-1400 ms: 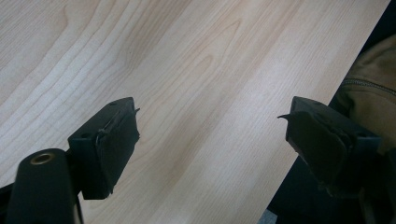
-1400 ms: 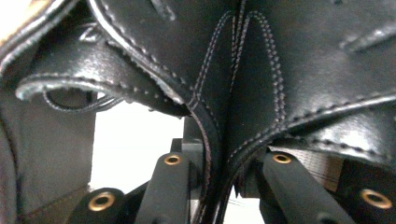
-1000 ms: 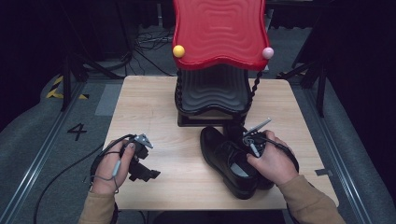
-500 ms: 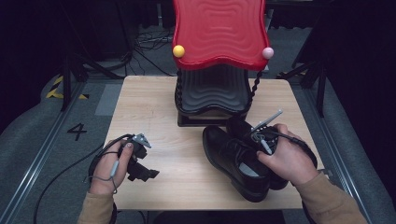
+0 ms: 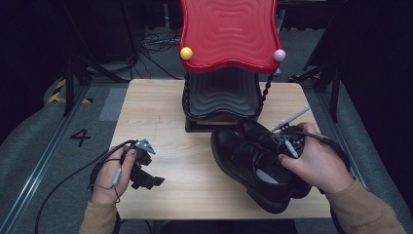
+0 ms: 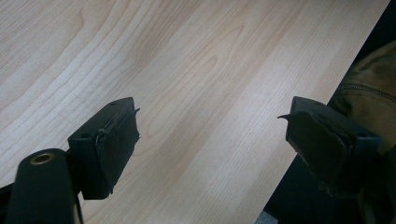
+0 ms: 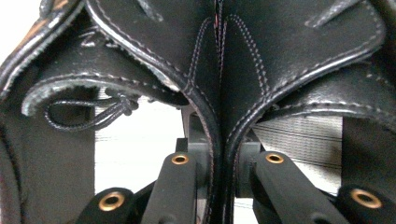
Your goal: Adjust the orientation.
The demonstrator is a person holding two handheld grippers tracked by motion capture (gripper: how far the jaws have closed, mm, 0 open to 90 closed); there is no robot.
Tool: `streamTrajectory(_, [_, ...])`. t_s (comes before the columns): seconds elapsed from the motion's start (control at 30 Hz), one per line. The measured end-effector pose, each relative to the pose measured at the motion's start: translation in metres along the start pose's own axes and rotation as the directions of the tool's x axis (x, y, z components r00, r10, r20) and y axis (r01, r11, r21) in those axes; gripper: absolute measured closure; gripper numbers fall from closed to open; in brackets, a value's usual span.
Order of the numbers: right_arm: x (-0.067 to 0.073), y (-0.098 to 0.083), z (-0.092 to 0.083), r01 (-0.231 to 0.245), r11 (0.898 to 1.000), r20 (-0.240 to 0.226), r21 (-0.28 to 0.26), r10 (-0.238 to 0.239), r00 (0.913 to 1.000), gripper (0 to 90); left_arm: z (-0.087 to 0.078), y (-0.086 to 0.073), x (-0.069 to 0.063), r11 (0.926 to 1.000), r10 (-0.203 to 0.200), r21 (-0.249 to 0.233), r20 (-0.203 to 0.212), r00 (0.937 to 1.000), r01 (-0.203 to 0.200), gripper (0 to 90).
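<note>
Two black shoes (image 5: pixel 253 161) at the tabletop's (image 5: pixel 160 112) right — right gripper (image 5: pixel 287 144) pinches their touching stiff heel edges together; likely heavy, may sag. Left gripper (image 5: pixel 146 178) wide, empty.

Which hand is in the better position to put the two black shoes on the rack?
Right. Its hand-held gripper pinches both black shoes together beside the rack; the left hand-held gripper rests open, apart.
</note>
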State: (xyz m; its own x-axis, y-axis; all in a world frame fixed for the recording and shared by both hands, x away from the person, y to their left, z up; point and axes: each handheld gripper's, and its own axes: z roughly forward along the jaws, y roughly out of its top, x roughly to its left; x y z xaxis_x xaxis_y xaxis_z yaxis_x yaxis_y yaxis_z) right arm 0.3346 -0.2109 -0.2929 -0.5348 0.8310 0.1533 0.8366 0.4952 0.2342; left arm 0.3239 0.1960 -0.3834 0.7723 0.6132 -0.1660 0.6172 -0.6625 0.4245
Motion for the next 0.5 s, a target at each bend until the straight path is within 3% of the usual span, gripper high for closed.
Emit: streamTrajectory(0.5, [0.001,0.0,-0.049,0.005,0.998,-0.002,-0.061,-0.005,1.0,82.1,-0.002,0.0,0.0,1.0,-0.002,-0.002,-0.002,1.0,0.002,17.4])
